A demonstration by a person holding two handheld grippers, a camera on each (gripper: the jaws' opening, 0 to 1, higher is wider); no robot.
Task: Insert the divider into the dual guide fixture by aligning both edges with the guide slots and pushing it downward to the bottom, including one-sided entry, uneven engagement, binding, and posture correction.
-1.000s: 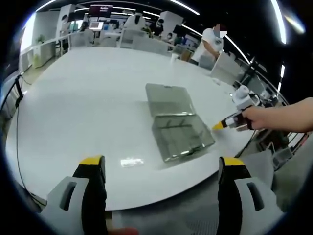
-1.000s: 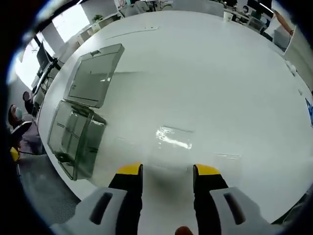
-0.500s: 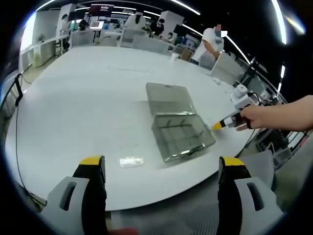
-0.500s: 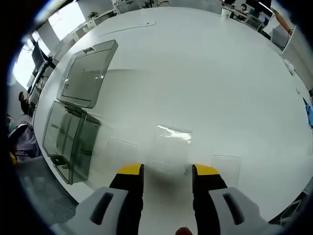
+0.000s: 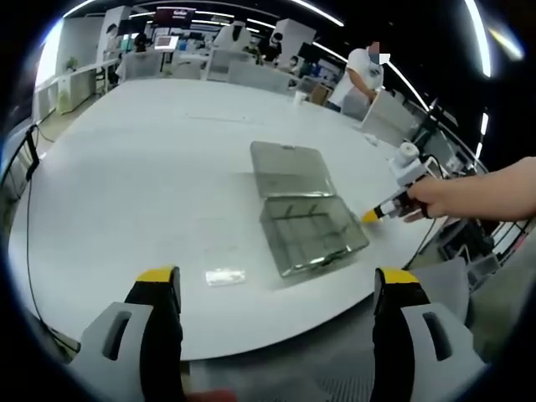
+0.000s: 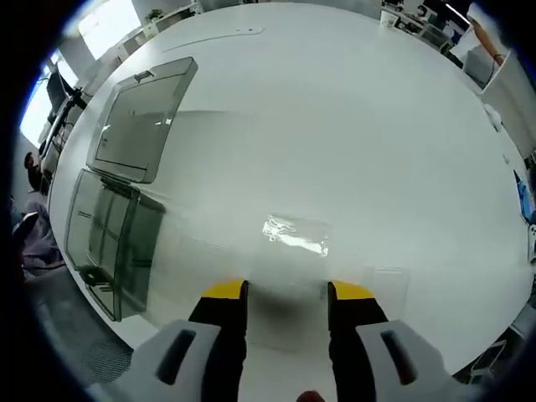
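The left gripper is hovering past the near edge of the large white round table, its yellow-tipped jaws standing wide apart with nothing between them. The right gripper, jaws parted more narrowly and also gripping nothing, is hanging over the table just short of the small clear plastic divider, which is lying flat on the tabletop. In the left gripper view the divider is sitting near the clear rectangular plastic box with inner guide compartments, whose lid is lying open flat behind it. A person's hand is holding the right gripper beside that box.
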